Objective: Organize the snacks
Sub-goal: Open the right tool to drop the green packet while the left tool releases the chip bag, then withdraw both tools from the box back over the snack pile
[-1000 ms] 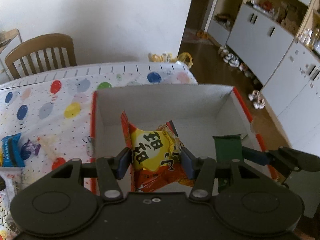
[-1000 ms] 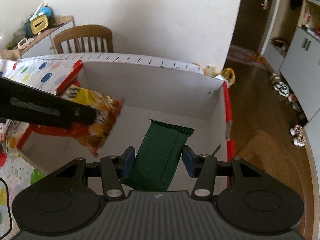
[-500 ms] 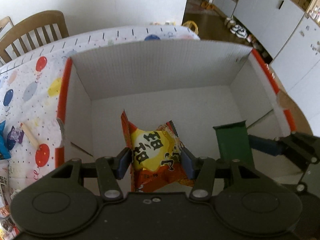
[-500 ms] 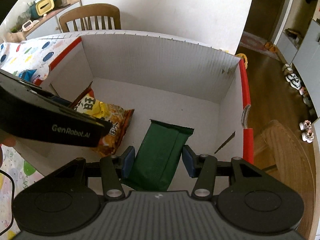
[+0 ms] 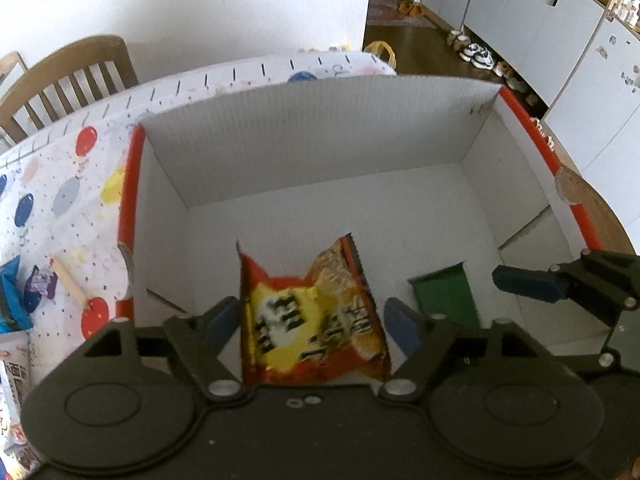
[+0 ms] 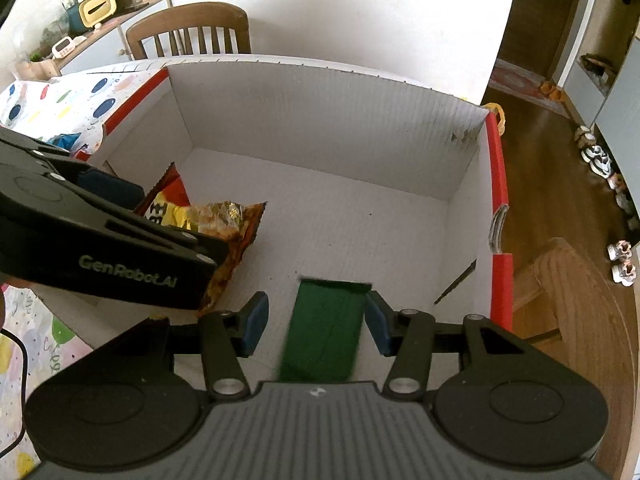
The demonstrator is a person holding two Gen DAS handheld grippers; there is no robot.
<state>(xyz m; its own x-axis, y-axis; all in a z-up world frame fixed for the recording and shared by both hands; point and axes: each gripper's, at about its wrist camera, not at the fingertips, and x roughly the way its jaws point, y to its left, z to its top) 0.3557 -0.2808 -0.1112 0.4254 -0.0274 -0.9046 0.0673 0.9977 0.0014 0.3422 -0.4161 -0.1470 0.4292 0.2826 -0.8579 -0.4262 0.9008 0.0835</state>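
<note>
step: dropping two snacks into the cardboard box (image 5: 304, 152)
left gripper (image 5: 310, 320): jaws opening, orange snack bag (image 5: 316, 320) between the pads, looks let go
right gripper (image 6: 314, 322): pads look just clear of the green packet (image 6: 324, 328); grip unclear
next: probably lift both out, grab more off the table

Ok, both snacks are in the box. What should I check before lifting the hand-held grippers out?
1. Left hand-held gripper off the orange bag: jaws opening, pads clear of it. Ok.
2. Orange bag inside the box: ok.
3. Right hand-held gripper off the green packet: gap shows at one pad. Ok.
4. Green packet settled on the box floor: blurred. Cannot tell.
5. Grippers apart from each other: ok.
6. More snacks waiting: blue packet on the tablecloth. Ok.
</note>
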